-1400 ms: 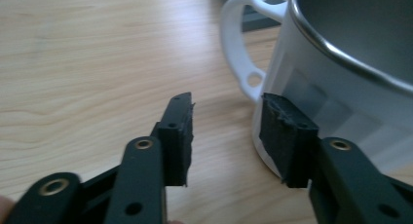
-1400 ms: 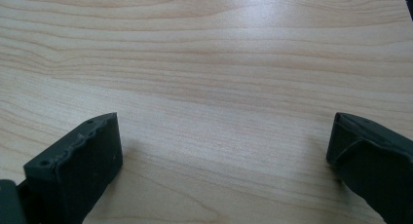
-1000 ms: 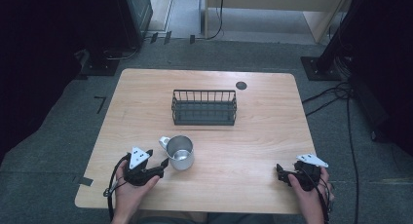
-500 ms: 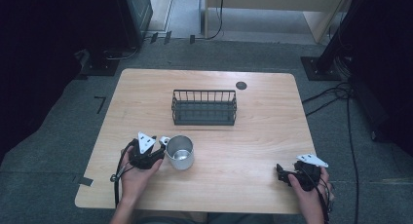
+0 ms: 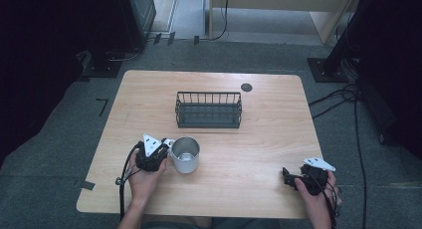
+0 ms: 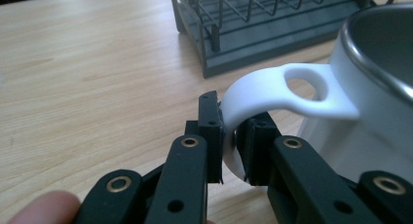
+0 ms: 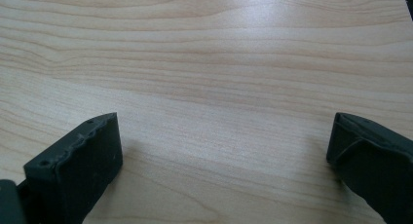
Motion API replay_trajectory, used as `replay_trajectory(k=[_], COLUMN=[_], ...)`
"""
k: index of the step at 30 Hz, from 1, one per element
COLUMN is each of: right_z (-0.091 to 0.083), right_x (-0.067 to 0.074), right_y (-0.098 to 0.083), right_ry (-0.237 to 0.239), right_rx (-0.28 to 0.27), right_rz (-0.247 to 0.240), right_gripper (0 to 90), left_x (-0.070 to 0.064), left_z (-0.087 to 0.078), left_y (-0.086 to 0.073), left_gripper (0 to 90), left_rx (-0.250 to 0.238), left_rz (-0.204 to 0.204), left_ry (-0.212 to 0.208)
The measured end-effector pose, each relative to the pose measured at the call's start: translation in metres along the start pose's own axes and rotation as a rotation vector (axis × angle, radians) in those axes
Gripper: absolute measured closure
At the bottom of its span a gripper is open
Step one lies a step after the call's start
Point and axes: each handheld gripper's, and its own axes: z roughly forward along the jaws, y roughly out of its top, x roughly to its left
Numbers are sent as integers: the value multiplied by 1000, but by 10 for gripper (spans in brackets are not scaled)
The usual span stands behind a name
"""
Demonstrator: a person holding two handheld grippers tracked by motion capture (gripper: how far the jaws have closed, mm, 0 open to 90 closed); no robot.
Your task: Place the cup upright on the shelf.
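**Left gripper closes in on the mug handle**

Since the earlier frames the person's left hand has advanced from the near edge toward the mug, while the right hand has stayed put at the near right corner.

At the left, the left gripper [image 6: 233,156] has its two black jaws closed on the white handle [image 6: 272,90] of the mug [image 5: 185,155], the pads pinching the lower curve of the loop. The mug stands upright on the worktop [image 5: 268,139], near the front and left of centre, and looks empty. It appears to be white enamel with a metal rim, so probably light, rigid and smooth. The handle is the sensible hold, though such a narrow pinch on a glossy loop could let the mug swing or slip when lifted.

Behind the mug, well apart, sits a dark wire rack [image 5: 208,110], with a small dark disc [image 5: 246,87] beyond it.

At the right, the right gripper [image 7: 224,160] rests low over bare wood, jaws spread wide with nothing between them.

The worktop is pale wood grain, flat and uncluttered. Grey carpet surrounds it, with cables [image 5: 348,97] trailing at the right and dark equipment stands at the edges.
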Motion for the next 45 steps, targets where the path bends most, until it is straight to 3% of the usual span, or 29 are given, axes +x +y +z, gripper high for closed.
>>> replay_trajectory(k=[9, 22, 45], right_z=[0, 0, 0], right_x=[0, 0, 0], right_y=[0, 0, 0], right_ry=[0, 0, 1], right_rx=[0, -1, -1], right_rz=[0, 0, 2], right_gripper=[0, 0, 0], left_x=[-8, -11, -17], left_z=[0, 3, 29], left_y=[10, 54, 126], left_gripper=[838, 840, 842], left_rx=[-30, -85, -134], left_rz=[-4, -12, -38], left_ry=[29, 33, 40])
